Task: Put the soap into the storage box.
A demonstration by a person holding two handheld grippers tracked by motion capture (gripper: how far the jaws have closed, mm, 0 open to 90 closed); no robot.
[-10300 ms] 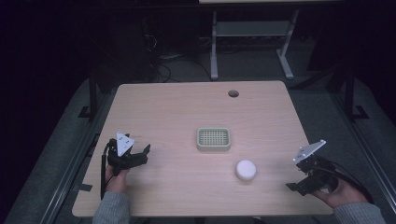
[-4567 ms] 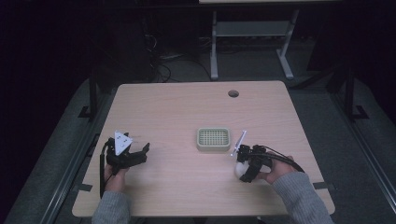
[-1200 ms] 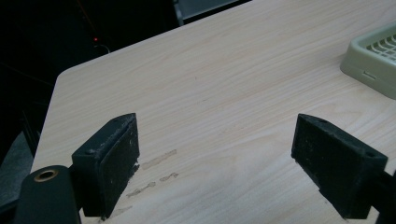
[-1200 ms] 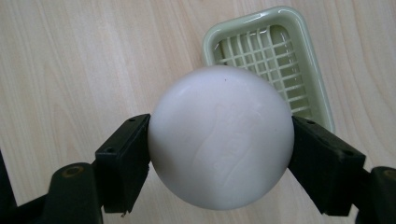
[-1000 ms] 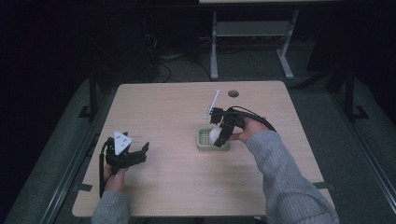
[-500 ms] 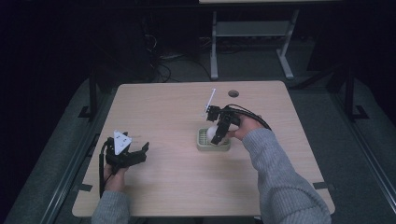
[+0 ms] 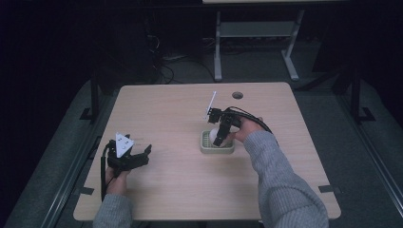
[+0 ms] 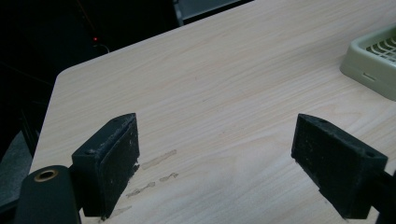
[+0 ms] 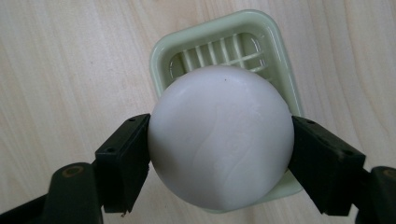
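Clamping on a white ball (image 9: 220,136), the right gripper (image 7: 221,132) is pressing one black jaw against each side of it, directly above the pale green slatted tray (image 9: 164,60) near the middle of the table (image 7: 171,109). Bare wood is lying open all around the tray. Toward the near left corner, the left gripper (image 7: 127,156) is sitting low with its jaws spread wide on nothing, the tray's corner (image 8: 373,56) showing well off beyond them.
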